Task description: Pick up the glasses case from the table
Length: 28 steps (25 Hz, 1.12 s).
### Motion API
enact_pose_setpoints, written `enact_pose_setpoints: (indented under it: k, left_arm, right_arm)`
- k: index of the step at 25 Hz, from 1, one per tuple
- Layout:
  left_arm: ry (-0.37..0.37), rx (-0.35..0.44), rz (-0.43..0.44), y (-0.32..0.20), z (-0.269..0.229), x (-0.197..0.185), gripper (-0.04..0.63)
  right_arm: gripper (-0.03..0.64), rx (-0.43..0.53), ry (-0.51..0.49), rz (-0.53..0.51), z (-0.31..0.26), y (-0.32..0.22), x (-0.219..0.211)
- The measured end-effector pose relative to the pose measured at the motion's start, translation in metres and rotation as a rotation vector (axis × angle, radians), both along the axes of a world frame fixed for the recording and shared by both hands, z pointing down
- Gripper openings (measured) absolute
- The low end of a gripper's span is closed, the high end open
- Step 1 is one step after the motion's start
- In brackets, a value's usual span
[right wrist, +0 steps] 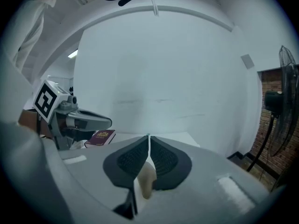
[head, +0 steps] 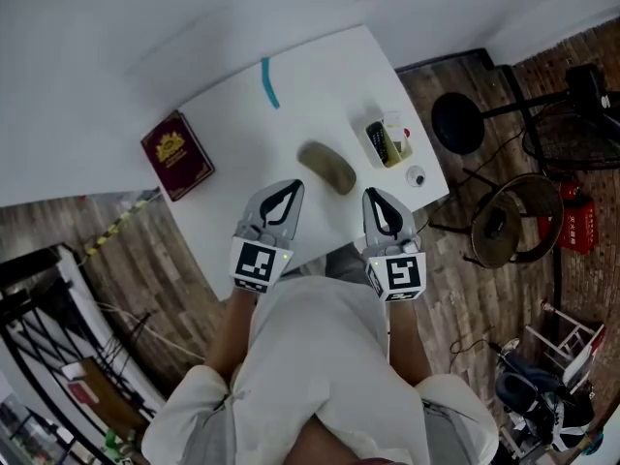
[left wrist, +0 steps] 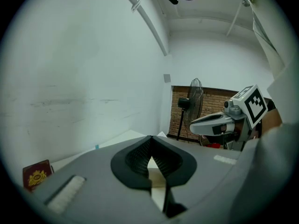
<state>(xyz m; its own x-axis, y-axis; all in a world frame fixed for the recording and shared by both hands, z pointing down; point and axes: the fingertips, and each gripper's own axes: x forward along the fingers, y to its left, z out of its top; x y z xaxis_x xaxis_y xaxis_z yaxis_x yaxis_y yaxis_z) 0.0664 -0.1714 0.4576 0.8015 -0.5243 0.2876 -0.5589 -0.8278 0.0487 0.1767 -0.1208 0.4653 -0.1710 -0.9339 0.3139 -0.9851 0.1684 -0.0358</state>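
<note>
Plainly, the left gripper (head: 295, 187) and right gripper (head: 373, 196) are hovering pressed together, empty; arriving unopened risks shoving the glasses case (head: 327, 167) away.

The worktop (head: 320, 76) was white with a teal stripe (head: 269, 82), the booklet (head: 177, 155) maroon with a gold crest (head: 170, 146), and the glasses case (head: 327, 167) seemingly olive-brown.
</note>
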Motion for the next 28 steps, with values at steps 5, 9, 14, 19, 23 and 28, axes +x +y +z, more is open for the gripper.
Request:
enact_pose_setpoints:
  k: [5, 9, 14, 19, 23, 28]
  left_arm:
    - [-0.025, -0.03, -0.03, -0.005, 0.013, 0.008, 0.018]
    - [-0.039, -0.051, -0.05, -0.01, 0.024, 0.012, 0.018]
    - [-0.054, -0.076, -0.074, -0.016, 0.037, 0.016, 0.017]
    - [-0.062, -0.102, -0.096, -0.021, 0.051, 0.019, 0.018]
    - [-0.07, -0.131, -0.114, -0.022, 0.064, 0.02, 0.018]
    - [-0.085, -0.168, -0.133, -0.024, 0.082, 0.02, 0.018]
  right_arm:
    - [0.017, -0.035, 0.001, -0.047, 0.015, -0.014, 0.006]
    - [0.017, -0.064, 0.0, -0.093, 0.028, -0.023, 0.005]
    - [0.029, -0.096, 0.003, -0.147, 0.044, -0.034, 0.002]
    - [0.041, -0.143, 0.008, -0.202, 0.063, -0.044, -0.004]
    - [0.058, -0.198, 0.015, -0.248, 0.082, -0.049, -0.011]
    - [0.088, -0.261, 0.037, -0.301, 0.107, -0.055, -0.018]
